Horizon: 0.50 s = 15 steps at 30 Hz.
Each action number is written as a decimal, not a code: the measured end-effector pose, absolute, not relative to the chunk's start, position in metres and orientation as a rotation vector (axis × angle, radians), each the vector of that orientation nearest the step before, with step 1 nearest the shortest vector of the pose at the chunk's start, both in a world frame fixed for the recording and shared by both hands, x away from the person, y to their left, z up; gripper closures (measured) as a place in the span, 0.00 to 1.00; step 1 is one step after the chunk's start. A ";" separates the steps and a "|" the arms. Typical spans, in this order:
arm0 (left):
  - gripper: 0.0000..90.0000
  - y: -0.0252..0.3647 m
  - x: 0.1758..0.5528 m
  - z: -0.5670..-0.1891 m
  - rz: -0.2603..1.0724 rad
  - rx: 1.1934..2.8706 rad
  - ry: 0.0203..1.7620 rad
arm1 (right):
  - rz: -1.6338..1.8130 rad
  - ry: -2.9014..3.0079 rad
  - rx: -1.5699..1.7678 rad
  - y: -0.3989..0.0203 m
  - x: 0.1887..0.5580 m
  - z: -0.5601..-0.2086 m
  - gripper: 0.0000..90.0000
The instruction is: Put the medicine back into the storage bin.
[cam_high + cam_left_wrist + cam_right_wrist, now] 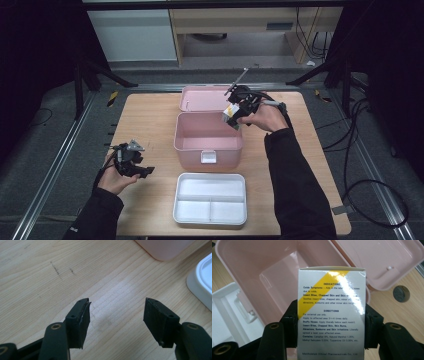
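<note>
1. A white medicine carton [331, 312] with a yellow diagonal stripe and printed indications and directions stands upright between the jaws of the right gripper [331, 327]. Both pads press its side faces; the gripper holds it at a middling width.
2. In the right gripper view the carton rises above the jaw tips, its printed face toward the camera and its top edge over the cavity beyond.
3. Directly beyond the right gripper lies the open pink box [274, 272], its interior bare. In the high view the held carton [231, 115] sits at the box's far right corner, above the rim [208, 114].
4. The box's lid [384, 262] lies open, beyond and to the right of the gripper in its own view.
5. A dark round disc [401, 293] rests on the bench [409, 312], right of the gripper, just beside the lid.
6. A white divided tray [210, 198] lies on the bench on the near side of the pink box, well apart from the right gripper.
7. The left gripper [116, 312] has its jaws wide apart, nothing between them, over bare bench [50, 277]. It is well apart from the carton.
</note>
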State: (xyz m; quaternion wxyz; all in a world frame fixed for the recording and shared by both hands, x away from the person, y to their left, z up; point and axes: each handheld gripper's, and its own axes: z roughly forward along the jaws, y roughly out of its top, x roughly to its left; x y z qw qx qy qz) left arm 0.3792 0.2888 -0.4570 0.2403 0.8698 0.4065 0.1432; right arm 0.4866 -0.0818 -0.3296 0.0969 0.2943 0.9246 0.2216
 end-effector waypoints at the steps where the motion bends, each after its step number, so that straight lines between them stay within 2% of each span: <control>1: 0.42 0.289 0.379 -0.457 0.391 2.379 1.112 | 0.658 2.744 0.860 -0.078 0.488 -0.331 0.50; 15: 0.42 0.291 0.379 -0.457 0.398 2.379 1.113 | 0.612 2.815 0.784 -0.033 0.507 -0.366 0.50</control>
